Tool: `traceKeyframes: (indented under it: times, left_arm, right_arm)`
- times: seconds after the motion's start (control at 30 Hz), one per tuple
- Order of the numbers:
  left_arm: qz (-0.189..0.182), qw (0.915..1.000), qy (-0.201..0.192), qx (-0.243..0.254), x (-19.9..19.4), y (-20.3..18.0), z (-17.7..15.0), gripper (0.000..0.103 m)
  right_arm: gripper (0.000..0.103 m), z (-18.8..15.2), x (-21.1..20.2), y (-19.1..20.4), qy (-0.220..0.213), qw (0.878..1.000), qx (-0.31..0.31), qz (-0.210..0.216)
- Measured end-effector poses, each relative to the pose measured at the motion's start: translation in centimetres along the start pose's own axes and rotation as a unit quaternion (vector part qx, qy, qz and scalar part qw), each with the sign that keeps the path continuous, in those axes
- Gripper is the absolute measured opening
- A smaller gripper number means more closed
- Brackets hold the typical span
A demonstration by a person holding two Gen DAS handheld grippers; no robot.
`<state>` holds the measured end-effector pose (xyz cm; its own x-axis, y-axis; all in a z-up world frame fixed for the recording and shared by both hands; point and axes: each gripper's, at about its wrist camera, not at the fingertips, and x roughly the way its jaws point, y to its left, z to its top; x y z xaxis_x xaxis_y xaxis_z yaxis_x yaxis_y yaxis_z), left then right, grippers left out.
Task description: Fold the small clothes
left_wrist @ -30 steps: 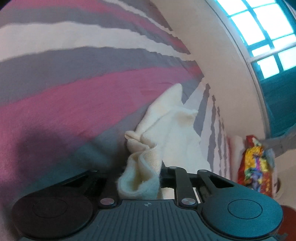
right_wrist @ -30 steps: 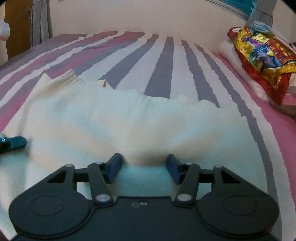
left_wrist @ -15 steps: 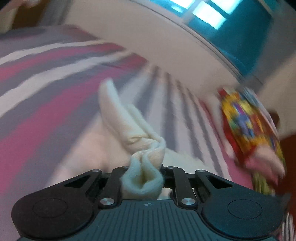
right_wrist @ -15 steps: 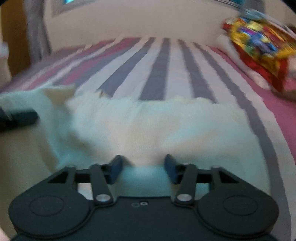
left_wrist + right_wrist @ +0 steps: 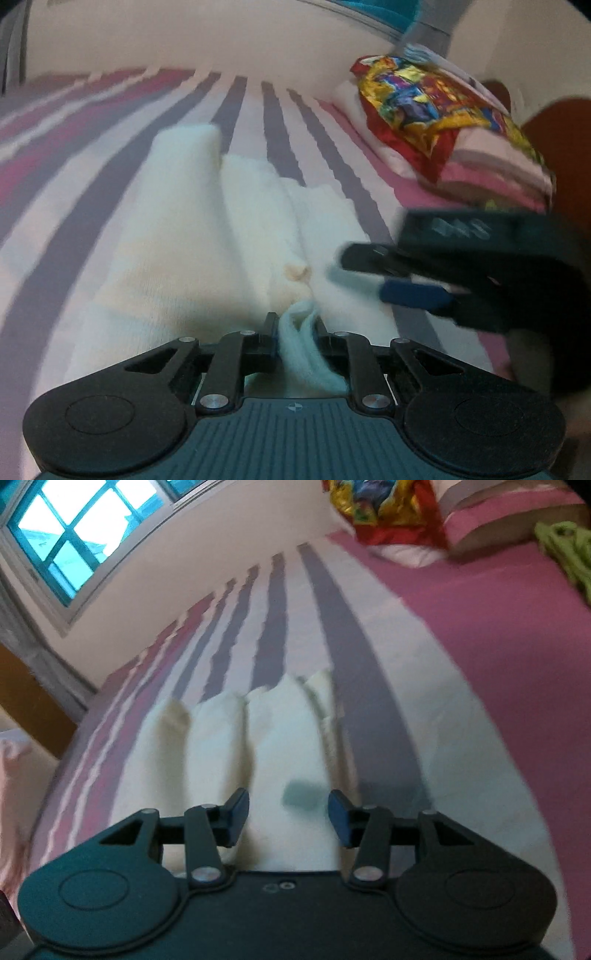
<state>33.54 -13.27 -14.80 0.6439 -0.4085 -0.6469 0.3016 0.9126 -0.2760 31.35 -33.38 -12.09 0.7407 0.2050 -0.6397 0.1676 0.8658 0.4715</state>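
1. Cream knit garment (image 5: 207, 229) lies on the striped bed sheet (image 5: 74, 147), bunched lengthwise into soft ridges. All places below are given rel. to this garment.
2. Left hand-held gripper (image 5: 297, 332) is at the garment's near edge, jaws narrow and pinched on a fold of the cream fabric. The pinched bit bulges up between the fingers and looks pale blue-white in the left wrist view.
3. Right hand-held gripper (image 5: 288, 812) hangs over the garment's near end w/ jaws wide apart and nothing between them. Cream fabric shows in the gap, below the blue pads (image 5: 338, 818).
4. In the left wrist view the right hand-held gripper (image 5: 406, 280) comes in from the right of the garment, blurred, its fingers over the cloth's right edge. Can't tell if it touches the cloth.
5. Right wrist view: garment (image 5: 258, 746) shows approx. four long ridges running away from the camera, far ends uneven. A small blue-green smudge sits on the fabric between the right fingers; can't tell what it is.
6. Beyond the garment to the far right: a pink pillow (image 5: 498, 162) w/ a shiny multicolour foil bag (image 5: 417, 107) on top, well apart from the cloth.
7. Green cloth (image 5: 569, 554) lies on the pink part of the sheet, far right of the garment, near the pillow.
8. Window (image 5: 74, 528) w/ teal frame is up on the wall past the garment's far-left side.
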Motion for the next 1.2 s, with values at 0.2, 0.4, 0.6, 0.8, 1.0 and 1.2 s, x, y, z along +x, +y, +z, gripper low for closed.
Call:
traceKeyframes:
  times: [0.2, 0.4, 0.6, 0.8, 1.0, 1.2]
  left_arm:
    - [-0.024, 0.9997, 0.001, -0.005, -5.8, 2.0, -0.8, 0.076]
    - [0.028, 0.9980, -0.027, -0.051, -8.6, 8.5, 1.7, 0.076]
    - [0.060, 0.9942, -0.042, -0.079, -6.3, 12.7, 4.0, 0.076]
    - [0.052, 0.9961, -0.050, -0.050, -3.2, 10.7, 5.1, 0.076]
    - [0.035, 0.9983, -0.037, -0.029, -1.0, 7.4, 4.9, 0.076]
    - [0.028, 0.9980, 0.039, -0.041, 2.1, 6.3, 1.8, 0.076]
  right_arm:
    - [0.055, -0.6, 2.3, 3.0, 0.047, 0.998, -0.027, 0.026]
    - [0.060, -0.5, 4.6, 5.0, 0.063, 0.997, -0.036, 0.027]
    - [0.025, -0.8, 6.2, 6.4, 0.055, 0.997, -0.059, 0.018]
    - [0.016, -1.9, 3.0, 7.6, -0.005, 0.994, -0.110, 0.016]
    - [0.015, -0.7, -0.1, 7.5, -0.045, 0.980, -0.192, -0.038]
    - [0.017, -0.6, 2.1, 3.7, -0.008, 0.980, -0.174, -0.094]
